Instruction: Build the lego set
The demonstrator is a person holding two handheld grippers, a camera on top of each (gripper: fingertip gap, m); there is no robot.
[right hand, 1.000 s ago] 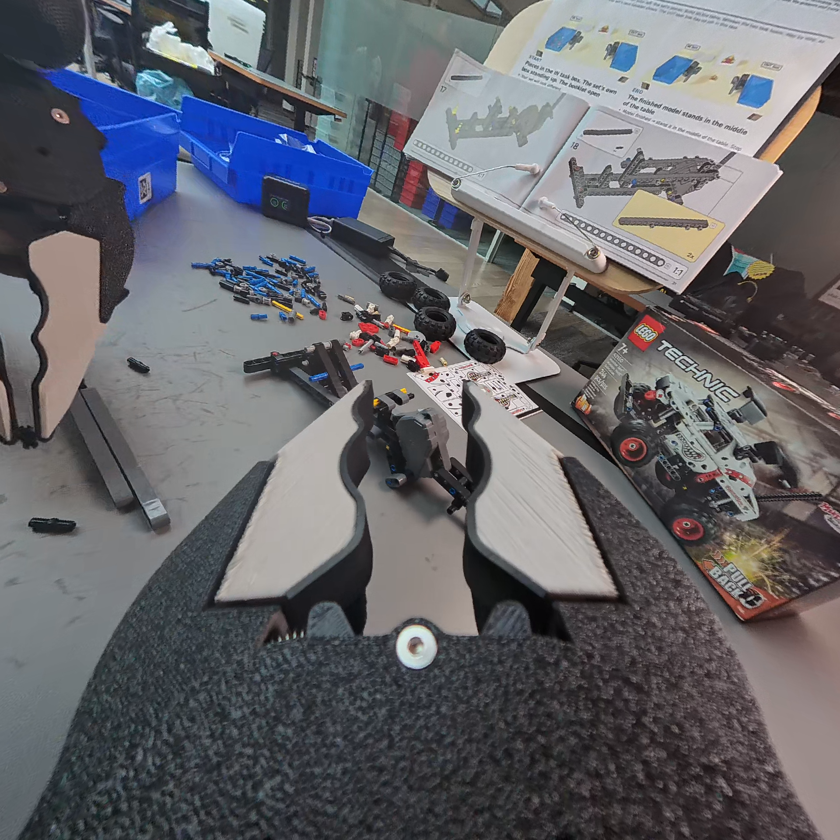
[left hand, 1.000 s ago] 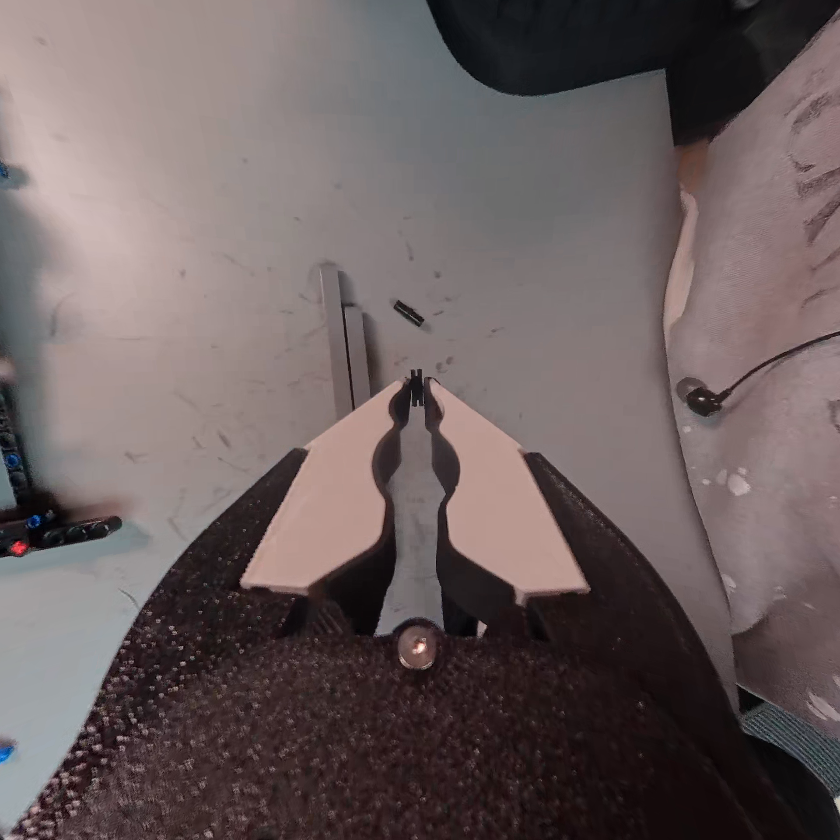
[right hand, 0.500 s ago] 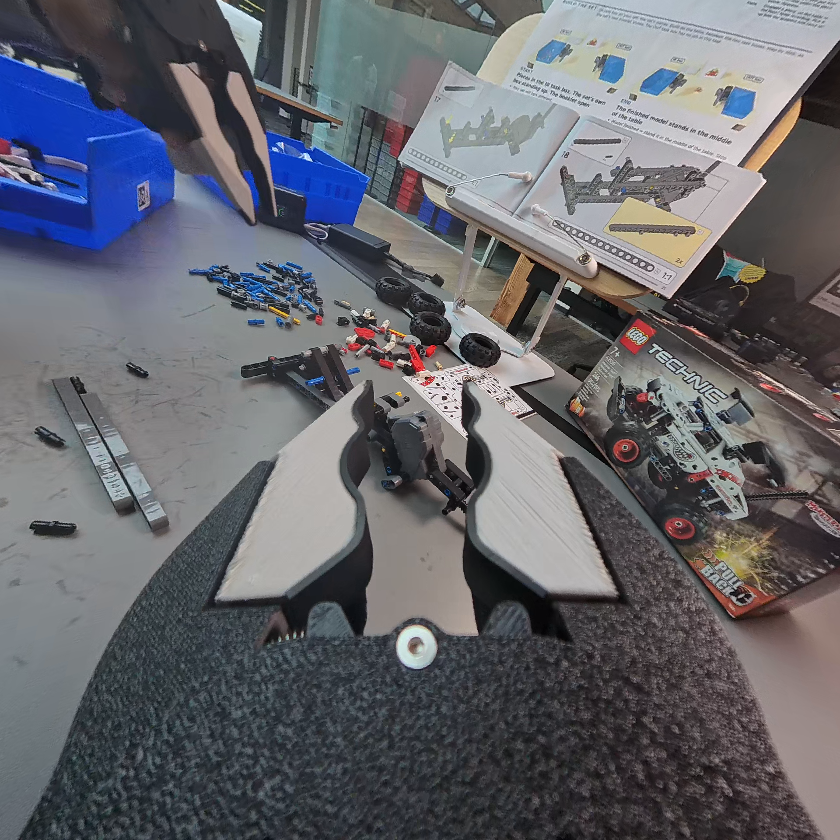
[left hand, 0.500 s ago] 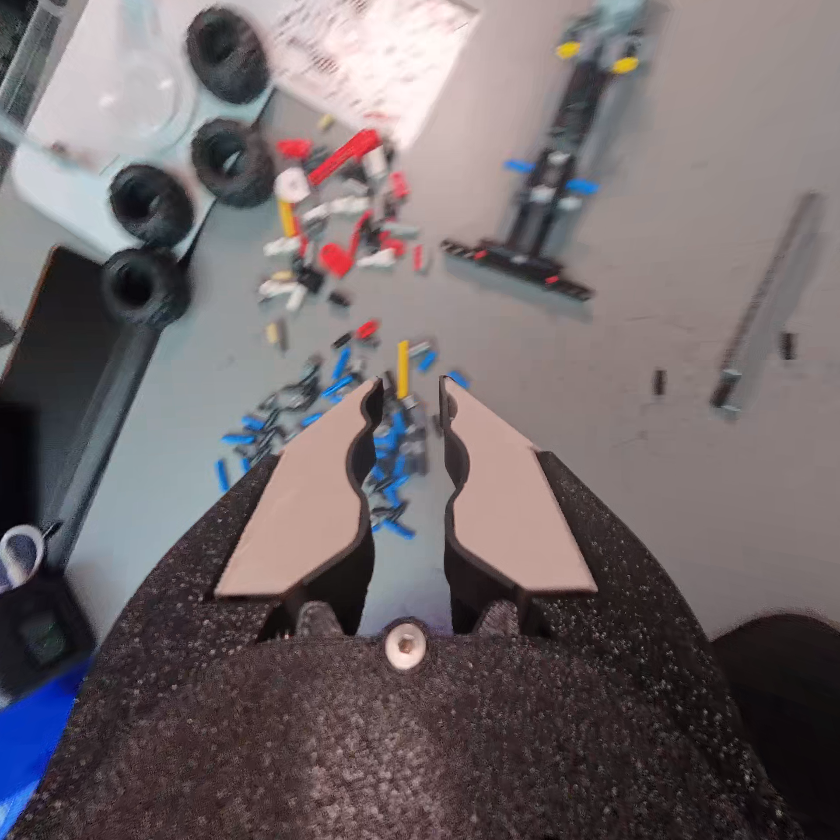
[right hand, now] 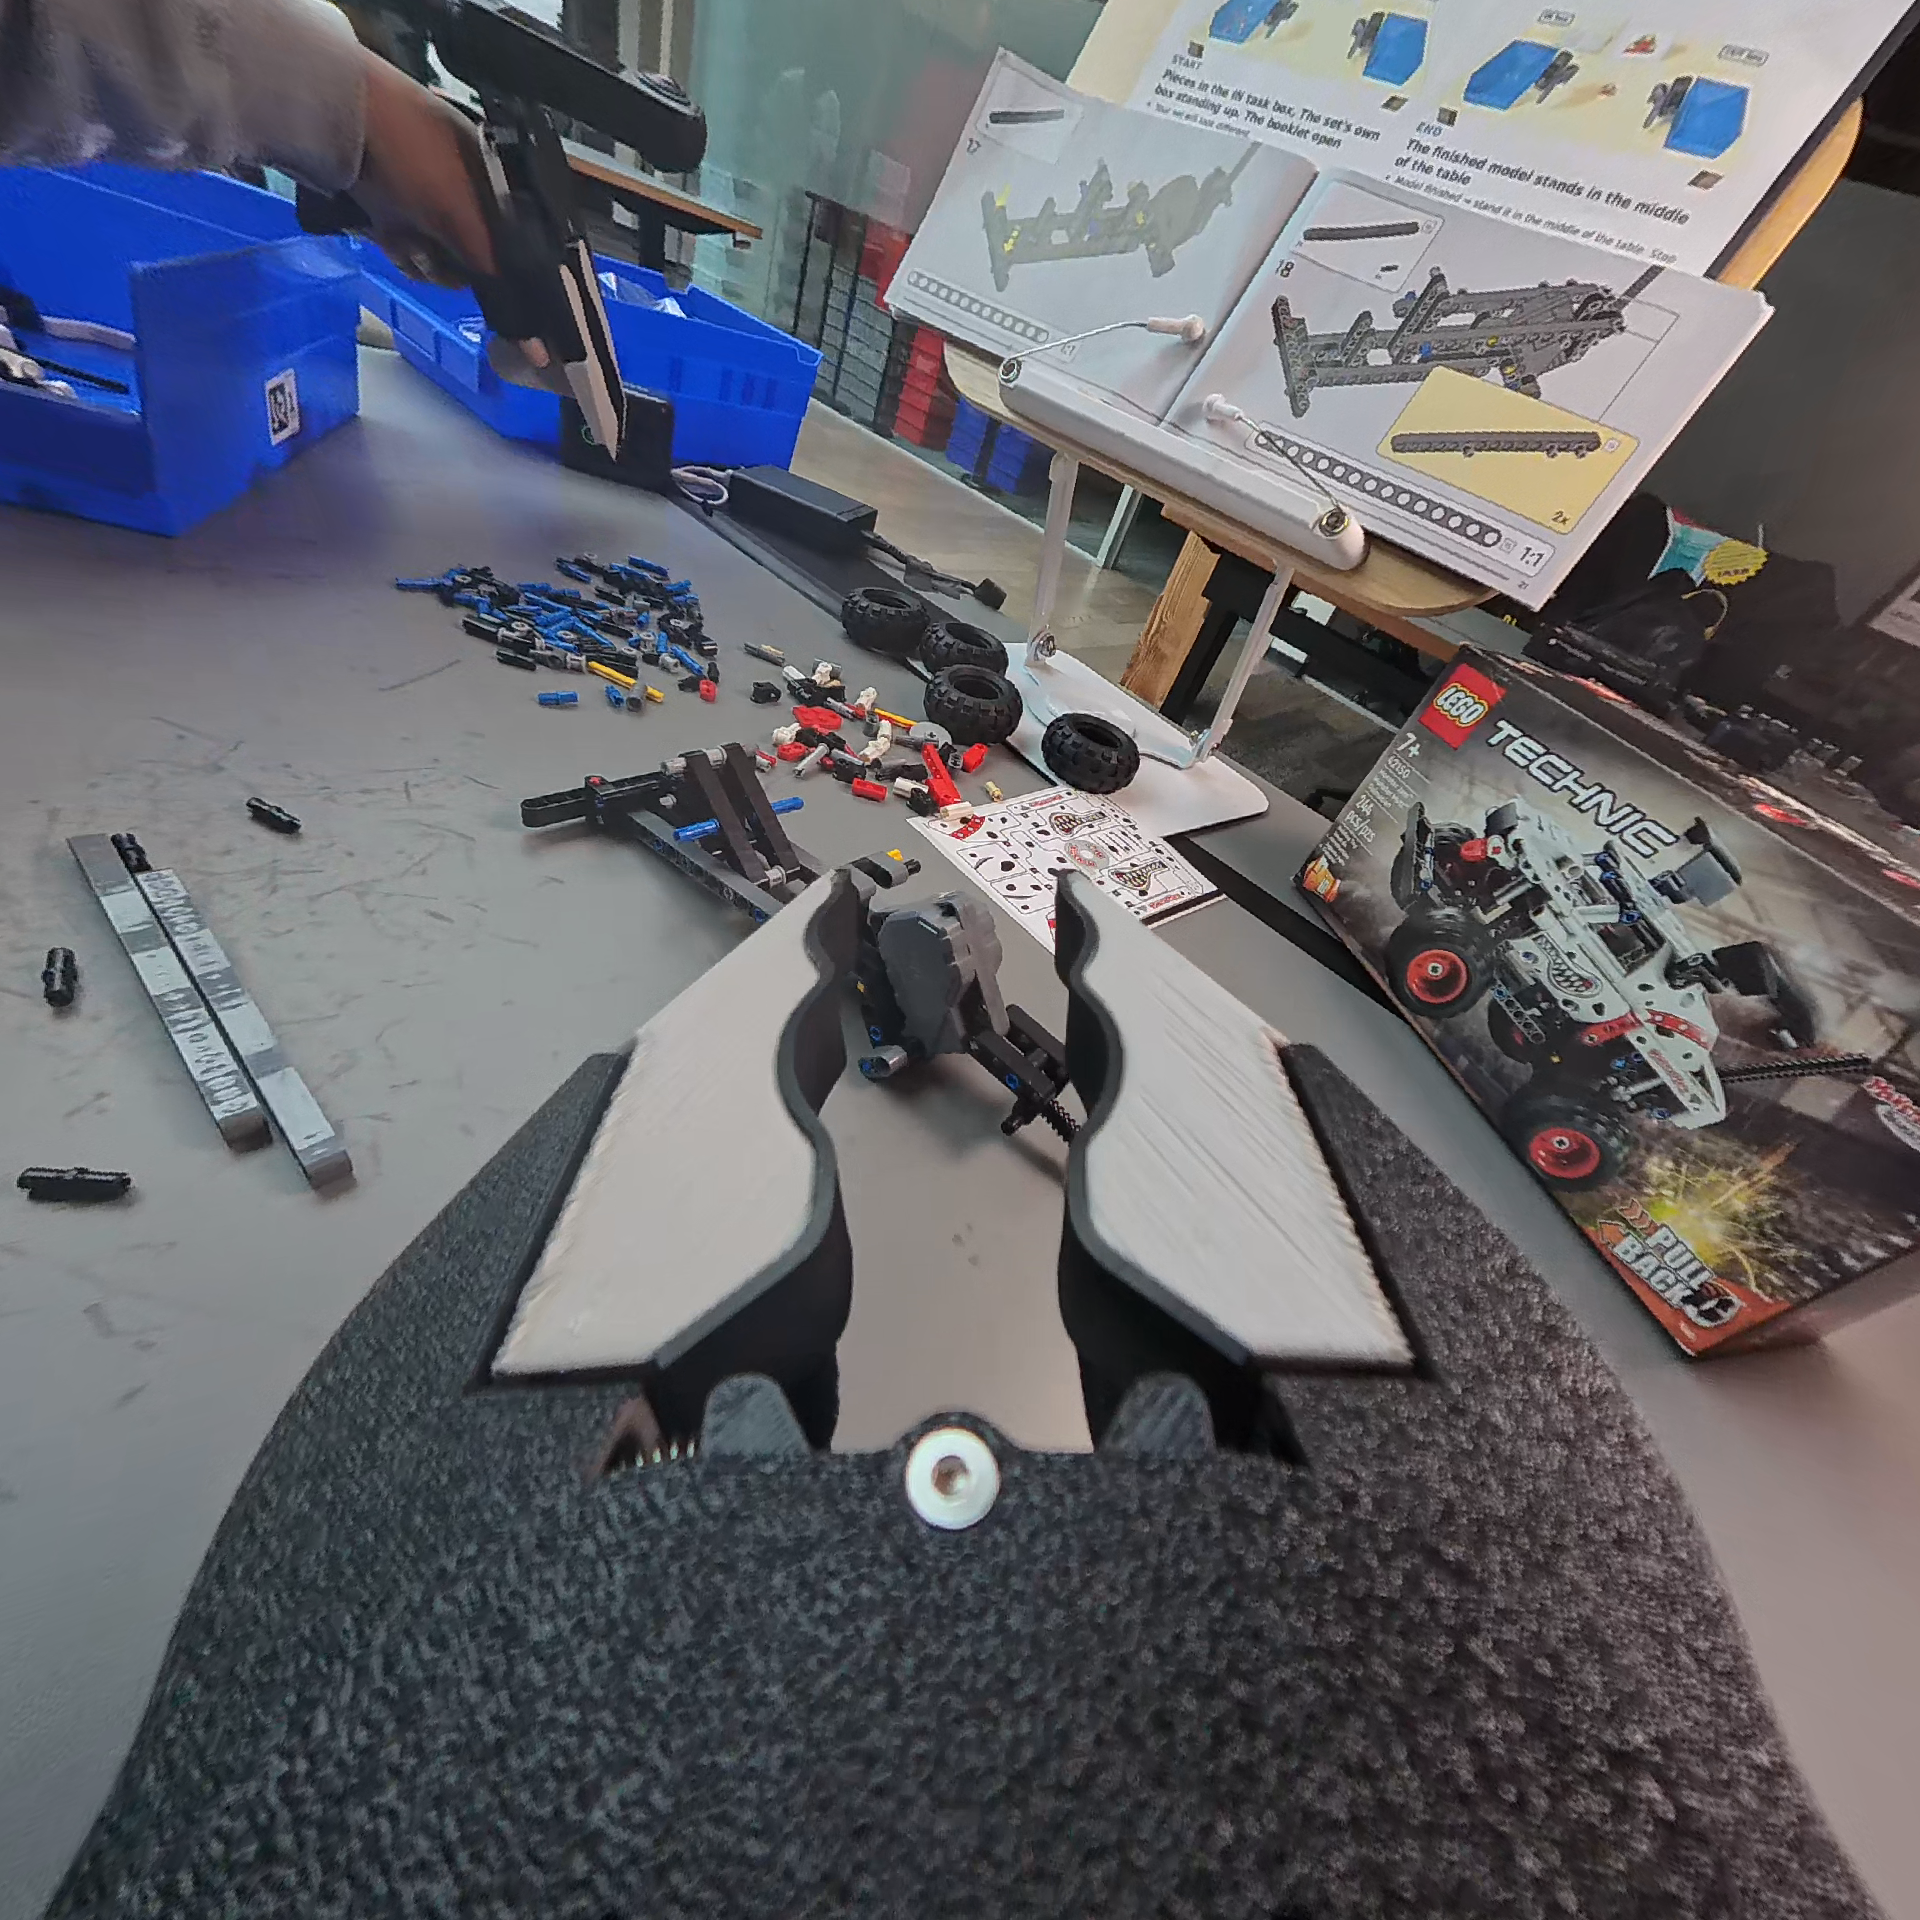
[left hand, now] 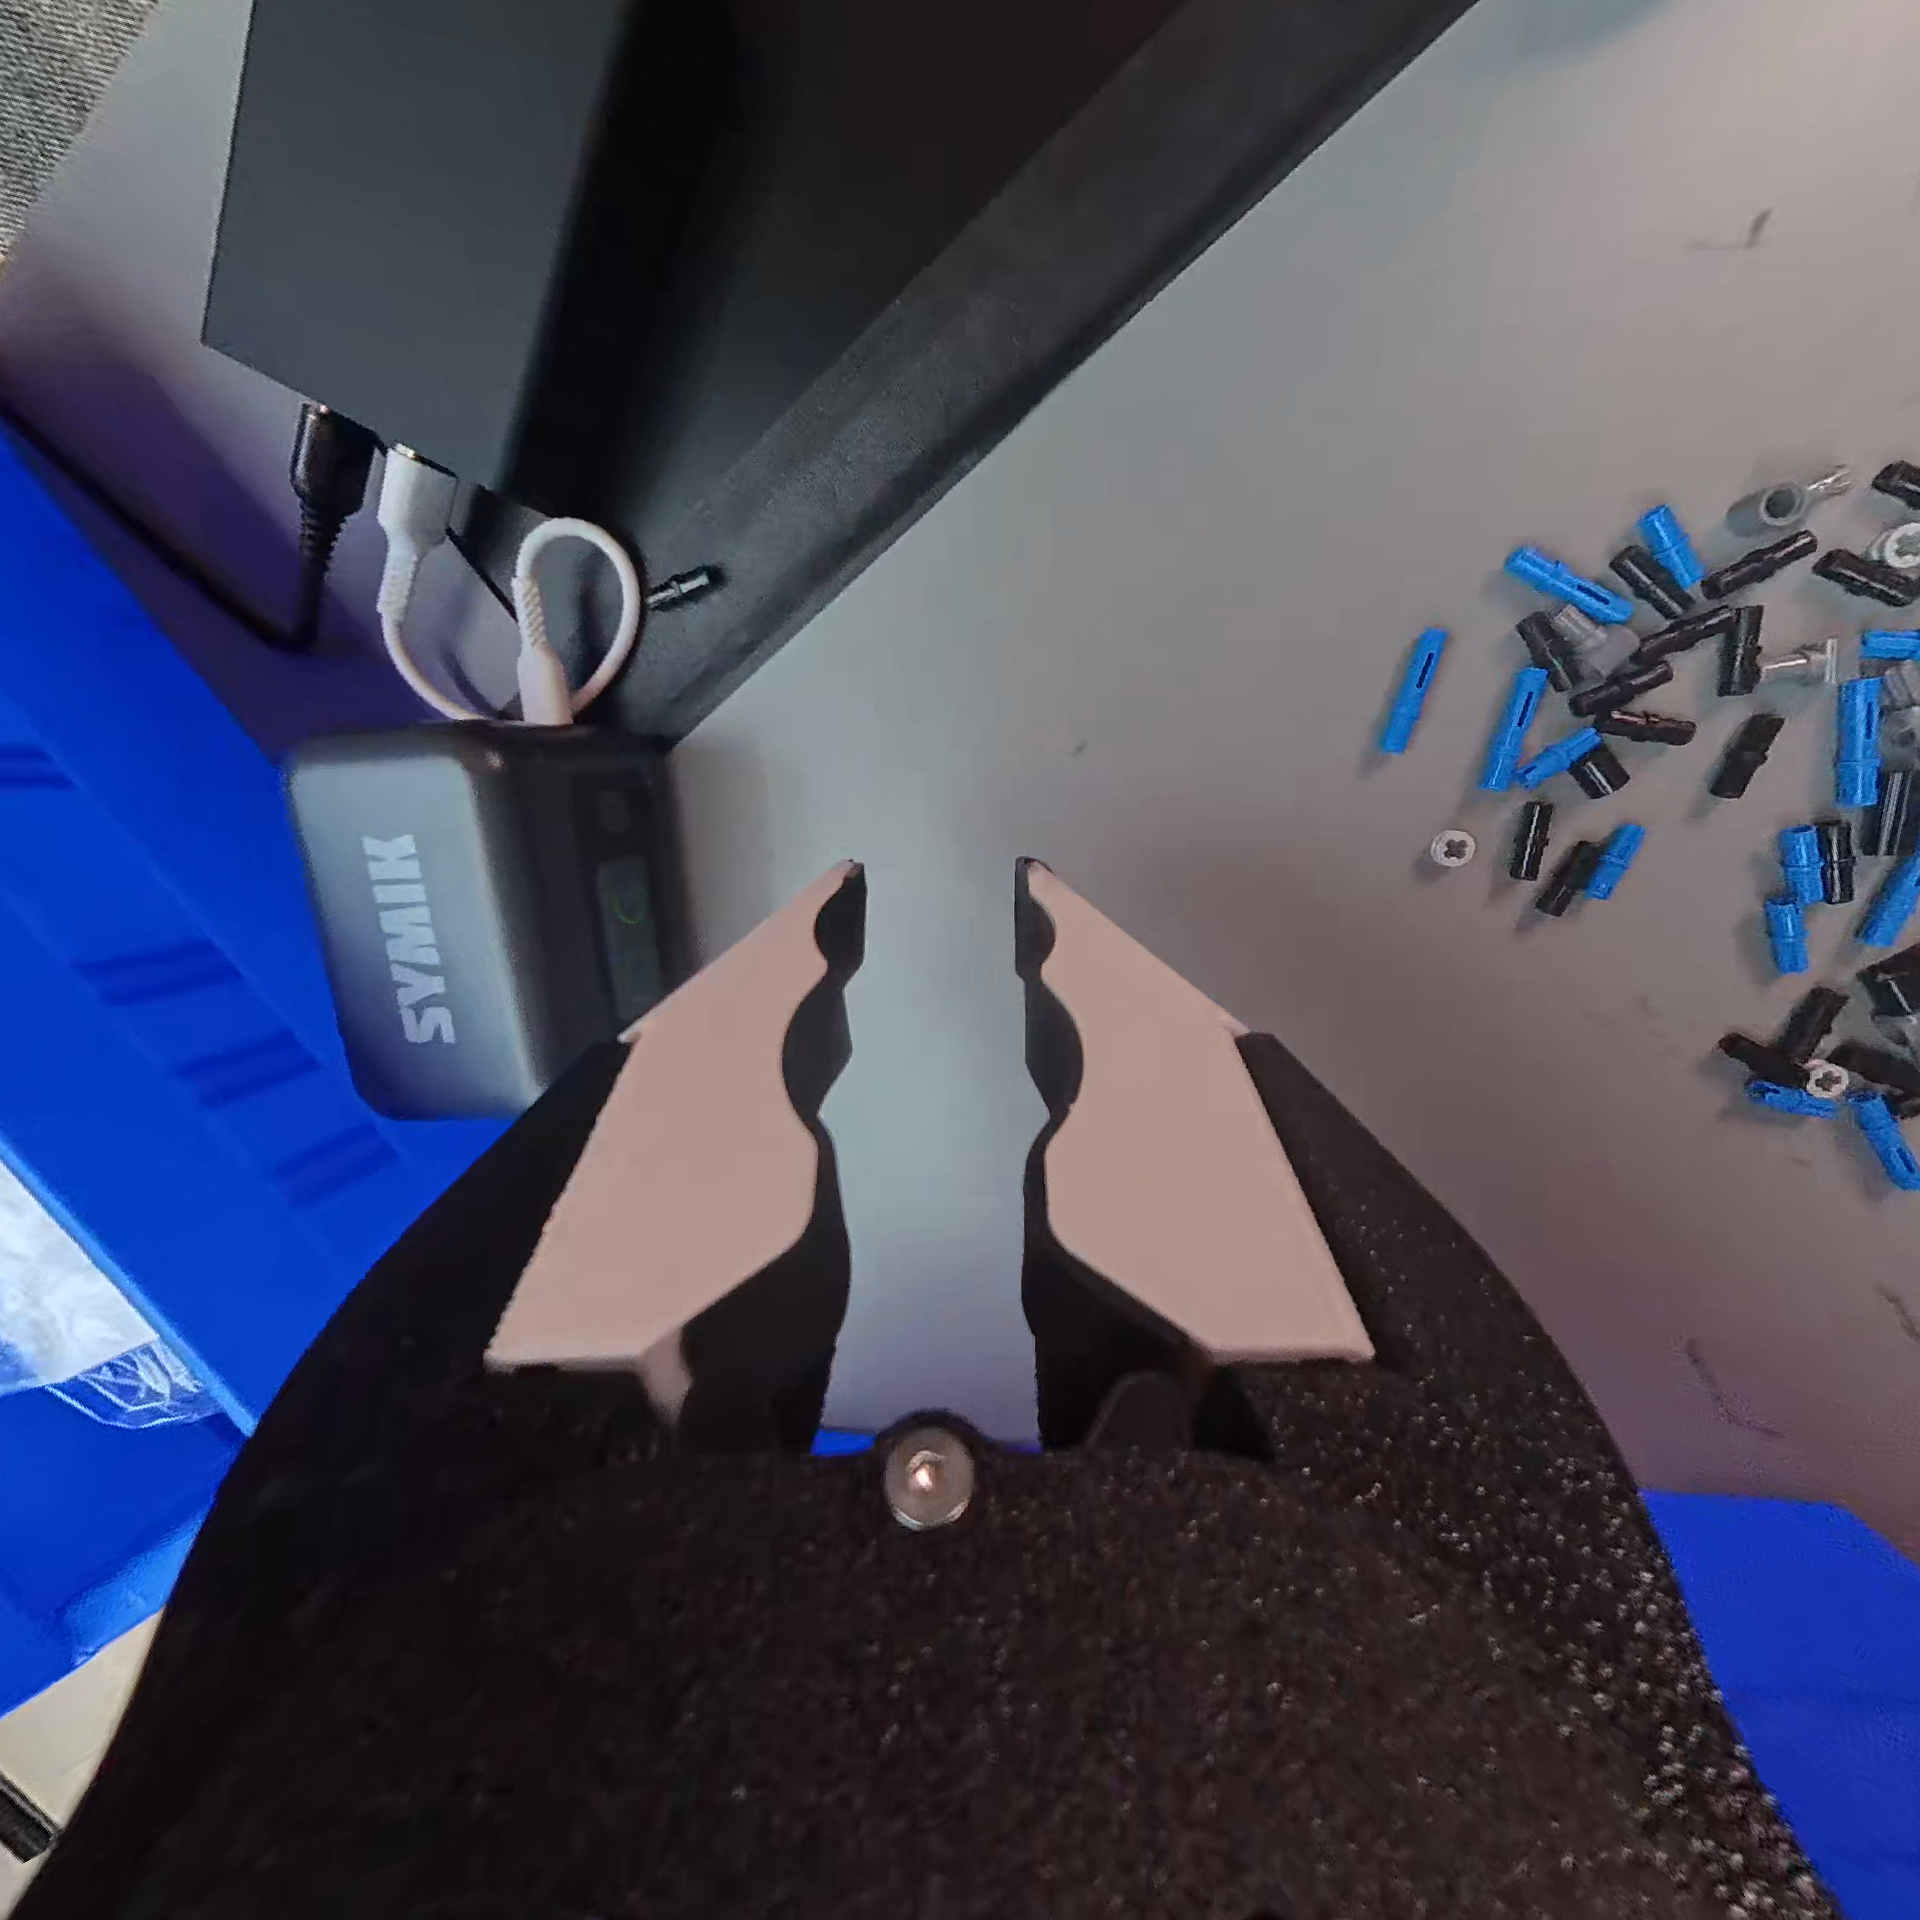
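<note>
Hovering left gripper (left hand: pixel 937 873): jaws parted, empty, over bare table (left hand: pixel 1195 520) near power bank (left hand: pixel 488 925)
Right gripper (right hand: pixel 951 894): jaws parted, empty, motor assembly (right hand: pixel 935 977) seen between fingers
Pins (left hand: pixel 1704 748): scattered right

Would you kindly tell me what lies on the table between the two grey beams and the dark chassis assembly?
In the right wrist view, only one small black pin lies between the grey beams and the chassis assembly; otherwise bare table.
</note>
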